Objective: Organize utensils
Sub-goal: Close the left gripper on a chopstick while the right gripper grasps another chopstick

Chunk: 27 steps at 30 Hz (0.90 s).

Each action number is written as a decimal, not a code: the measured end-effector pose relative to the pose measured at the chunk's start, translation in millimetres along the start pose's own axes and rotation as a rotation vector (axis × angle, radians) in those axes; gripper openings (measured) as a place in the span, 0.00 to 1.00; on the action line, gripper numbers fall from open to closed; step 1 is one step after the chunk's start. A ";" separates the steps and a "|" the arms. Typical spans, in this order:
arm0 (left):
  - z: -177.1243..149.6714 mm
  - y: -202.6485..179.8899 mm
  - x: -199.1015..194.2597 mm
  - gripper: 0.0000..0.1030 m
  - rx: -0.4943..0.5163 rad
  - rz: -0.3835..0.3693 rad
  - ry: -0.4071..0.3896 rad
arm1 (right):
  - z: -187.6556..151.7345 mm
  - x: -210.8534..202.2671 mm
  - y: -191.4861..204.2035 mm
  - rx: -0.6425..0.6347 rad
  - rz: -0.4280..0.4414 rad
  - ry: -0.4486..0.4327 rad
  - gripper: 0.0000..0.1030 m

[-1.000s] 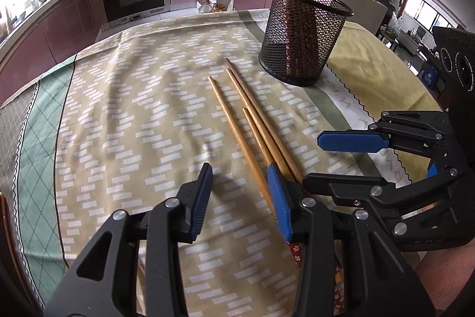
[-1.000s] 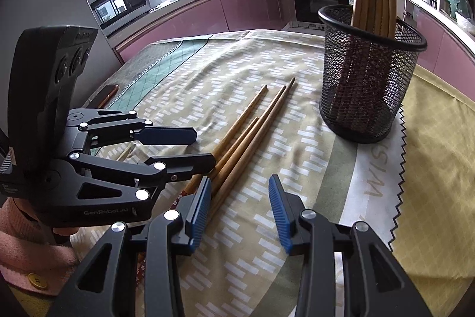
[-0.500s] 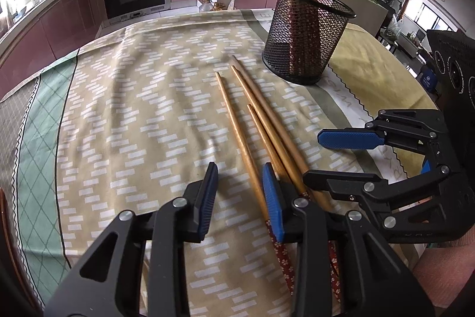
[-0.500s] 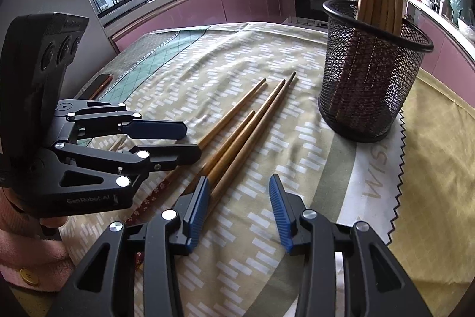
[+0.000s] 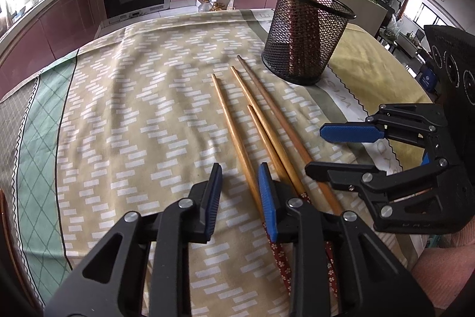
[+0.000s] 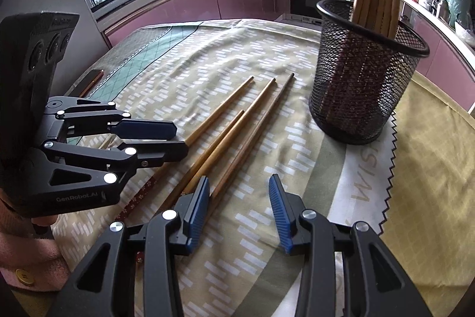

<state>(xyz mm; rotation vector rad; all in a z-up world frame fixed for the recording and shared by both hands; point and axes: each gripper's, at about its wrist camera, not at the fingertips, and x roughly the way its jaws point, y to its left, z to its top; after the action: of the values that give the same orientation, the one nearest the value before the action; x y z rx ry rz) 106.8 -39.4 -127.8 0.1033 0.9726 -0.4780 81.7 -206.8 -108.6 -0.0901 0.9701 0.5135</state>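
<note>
**Chopsticks laid on the bench, both grippers open**

The left gripper (image 5: 239,195) is held open and empty. Four loose chopsticks (image 5: 237,132) are laid on the clothed bench (image 5: 118,124); toward 1 o'clock the mesh holder (image 5: 308,34) is stood. The right gripper (image 6: 239,211) is spread open, empty.

Left wrist view: low over the tablecloth (image 5: 124,115), looking forward along the left gripper (image 5: 240,195), fingers parted; oven wall beyond.

Right wrist view: same low height, looking along the right gripper (image 6: 239,211), fingers parted; faces the window corner.

Each view catches the other gripper side-on at its inner edge.

Shared ground: loose chopsticks (image 5: 237,132) (image 6: 225,127) ahead of the fingertips, mesh holder (image 5: 305,40) (image 6: 365,73) farther on.
</note>
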 end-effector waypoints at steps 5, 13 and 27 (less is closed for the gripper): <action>3.2 0.6 1.6 0.23 -0.001 0.003 0.002 | 1.1 -0.8 -3.1 0.003 -0.006 0.006 0.37; 11.2 -1.4 7.6 0.23 -0.002 0.009 0.006 | 8.7 6.4 -2.2 0.007 -0.019 0.012 0.35; 14.6 2.3 10.8 0.16 -0.023 0.022 0.003 | 11.3 3.0 -16.1 0.038 -0.024 0.019 0.23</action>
<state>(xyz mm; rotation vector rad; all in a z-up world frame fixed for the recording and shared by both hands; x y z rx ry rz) 124.1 -45.4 -128.6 0.0938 0.9787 -0.4462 99.0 -216.4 -107.0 -0.0728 0.9961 0.4732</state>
